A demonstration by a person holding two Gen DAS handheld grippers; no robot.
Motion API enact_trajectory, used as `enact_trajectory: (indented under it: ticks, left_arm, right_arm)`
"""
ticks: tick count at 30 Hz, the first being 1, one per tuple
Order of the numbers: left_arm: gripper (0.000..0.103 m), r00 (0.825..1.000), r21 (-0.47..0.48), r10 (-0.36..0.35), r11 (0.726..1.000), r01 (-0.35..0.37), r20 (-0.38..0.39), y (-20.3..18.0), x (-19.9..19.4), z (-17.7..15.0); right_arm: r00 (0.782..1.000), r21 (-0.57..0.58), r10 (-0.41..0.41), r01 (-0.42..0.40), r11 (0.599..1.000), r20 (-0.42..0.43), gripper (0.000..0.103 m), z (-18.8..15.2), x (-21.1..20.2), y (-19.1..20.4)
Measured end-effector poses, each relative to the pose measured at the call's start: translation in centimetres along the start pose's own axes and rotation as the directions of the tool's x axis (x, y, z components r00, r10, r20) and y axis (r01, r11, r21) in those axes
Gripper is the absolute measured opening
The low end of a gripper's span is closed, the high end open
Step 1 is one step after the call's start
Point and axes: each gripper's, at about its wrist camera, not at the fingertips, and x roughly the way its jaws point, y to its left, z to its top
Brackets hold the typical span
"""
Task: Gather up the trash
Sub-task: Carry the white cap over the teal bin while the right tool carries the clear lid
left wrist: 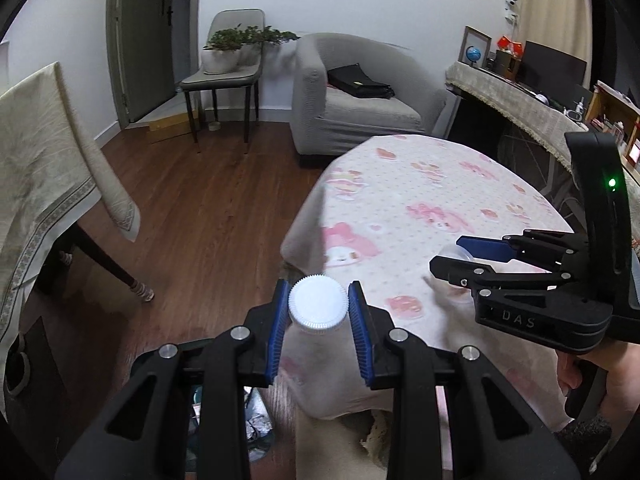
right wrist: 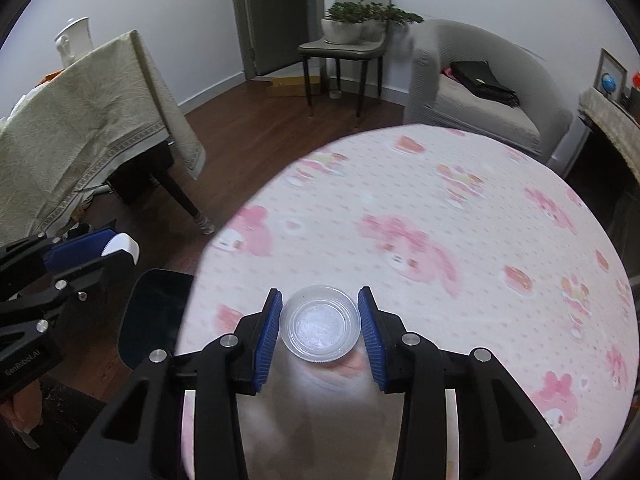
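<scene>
My left gripper point(left wrist: 318, 308) is shut on a clear plastic bottle with a white ribbed cap point(left wrist: 318, 305), held at the near left edge of the pink-patterned table point(left wrist: 420, 200), above the floor. My right gripper point(right wrist: 320, 326) is shut on a second clear plastic bottle point(right wrist: 319, 323), seen end-on with its round transparent base toward the camera, above the table's near edge. The right gripper also shows in the left wrist view point(left wrist: 456, 258), to the right over the table. The left gripper shows in the right wrist view point(right wrist: 116, 248) at the far left, with the white cap between its pads.
A dark bin point(right wrist: 156, 312) stands on the wood floor by the table's left edge; crumpled trash point(left wrist: 256, 424) shows below my left gripper. A cloth-covered table point(left wrist: 44, 168) is at left, a grey armchair point(left wrist: 360, 96) and a chair with plants point(left wrist: 228, 64) behind.
</scene>
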Motion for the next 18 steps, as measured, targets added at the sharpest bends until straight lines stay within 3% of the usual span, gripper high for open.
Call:
enact_trajectory:
  ticks: [13,18]
  left_arm:
    - [0.033,0.996,-0.059,0.094,0.994,-0.093,0.001,6.2,-1.7,-1.9]
    - [0.033,0.993,-0.105,0.113,0.988,-0.116,-0.033,9.2,-1.6,-3.2]
  right_arm:
    - [0.997,-0.065,0.075,-0.073,0.995,0.035,0.040,2.4,0.6,6.7]
    - [0.993,-0.091,0.112,-0.108,0.990,0.045,0.040,3.1,0.9,9.5]
